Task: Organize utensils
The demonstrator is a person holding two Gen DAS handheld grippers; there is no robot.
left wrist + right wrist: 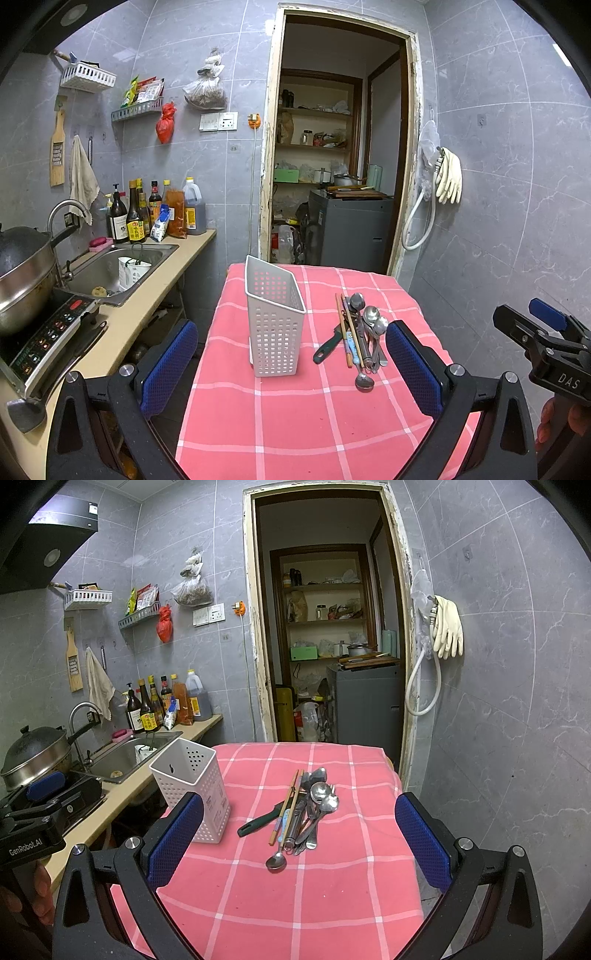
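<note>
On the red checked cloth (295,424), a white plastic basket (275,325) full of holes stands left of piled shiny spoons (369,325) and chopsticks (345,328), their handles tangled. Both grippers, left (291,373) and right (299,849), gape wide, empty.

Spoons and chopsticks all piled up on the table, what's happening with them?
A person holds a gripper in each hand, and both the left gripper and the right gripper are open and empty above the pink checked tablecloth. The pile of spoons and chopsticks lies loose beside an upright white holder, which looks empty. Nothing has been picked up yet, so the sorting is not yet under way.
</note>
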